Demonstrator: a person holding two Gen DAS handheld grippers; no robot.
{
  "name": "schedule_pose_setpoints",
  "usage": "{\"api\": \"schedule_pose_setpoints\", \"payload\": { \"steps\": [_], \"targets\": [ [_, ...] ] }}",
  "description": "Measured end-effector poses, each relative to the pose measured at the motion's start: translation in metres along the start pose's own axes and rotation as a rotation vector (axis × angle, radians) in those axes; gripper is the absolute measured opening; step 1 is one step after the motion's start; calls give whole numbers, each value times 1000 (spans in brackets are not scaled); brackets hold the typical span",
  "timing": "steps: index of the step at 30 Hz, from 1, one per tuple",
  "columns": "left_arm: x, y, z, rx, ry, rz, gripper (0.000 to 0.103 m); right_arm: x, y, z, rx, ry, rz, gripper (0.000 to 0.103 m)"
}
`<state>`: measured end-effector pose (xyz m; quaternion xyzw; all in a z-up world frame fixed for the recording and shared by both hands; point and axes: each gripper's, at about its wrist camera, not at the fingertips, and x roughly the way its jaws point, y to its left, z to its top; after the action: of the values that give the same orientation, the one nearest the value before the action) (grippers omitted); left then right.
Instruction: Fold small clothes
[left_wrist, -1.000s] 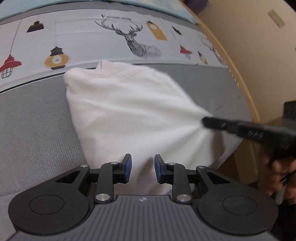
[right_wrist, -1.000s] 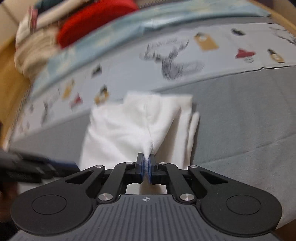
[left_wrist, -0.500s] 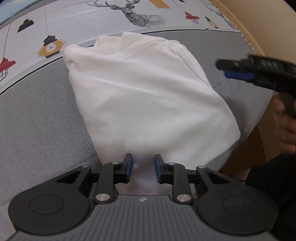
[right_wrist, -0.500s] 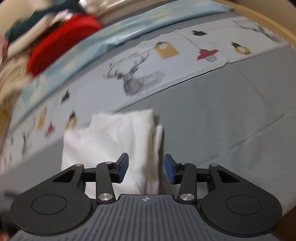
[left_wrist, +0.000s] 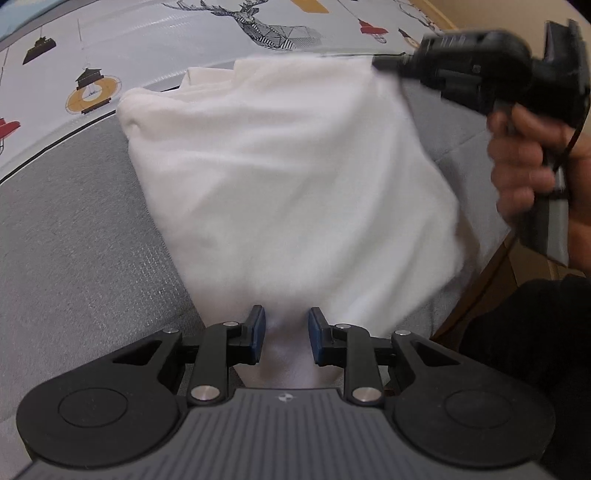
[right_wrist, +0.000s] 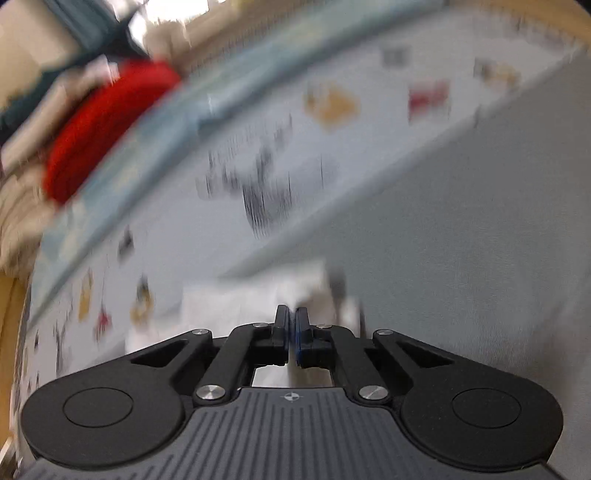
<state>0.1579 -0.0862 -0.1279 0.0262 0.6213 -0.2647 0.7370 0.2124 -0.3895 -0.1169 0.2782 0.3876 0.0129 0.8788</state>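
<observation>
A white garment (left_wrist: 295, 177) lies folded on the grey bed cover (left_wrist: 74, 240). My left gripper (left_wrist: 283, 325) is open, its blue pads on either side of the garment's near edge. My right gripper (right_wrist: 291, 325) is shut at the garment's far right corner (right_wrist: 258, 299); the view is blurred, so I cannot tell whether cloth is between the pads. In the left wrist view the right gripper (left_wrist: 384, 66) sits at the garment's top right corner, held by a hand (left_wrist: 524, 158).
A printed sheet with a deer and lamps (left_wrist: 258, 26) runs along the far side. A pile of clothes with a red item (right_wrist: 107, 122) lies beyond it. The wooden bed edge (left_wrist: 491, 266) and the drop-off are at right.
My right gripper opened and let go of the garment's side, moved to its far right corner, and shut again. The left gripper stayed open at the near edge.
</observation>
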Motion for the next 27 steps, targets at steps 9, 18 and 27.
{"api": "schedule_pose_setpoints", "payload": {
  "steps": [9, 18, 27],
  "targets": [
    [-1, 1, 1, -15, 4, -3, 28, 12, -4, -13, -66, 57, -245, 24],
    [-9, -3, -2, 9, -28, -31, 31, -43, 8, -33, -290, 226, 173, 27],
    [-5, -2, -3, -45, -32, -26, 39, -44, -6, -54, -378, 351, 4, 31]
  ]
}}
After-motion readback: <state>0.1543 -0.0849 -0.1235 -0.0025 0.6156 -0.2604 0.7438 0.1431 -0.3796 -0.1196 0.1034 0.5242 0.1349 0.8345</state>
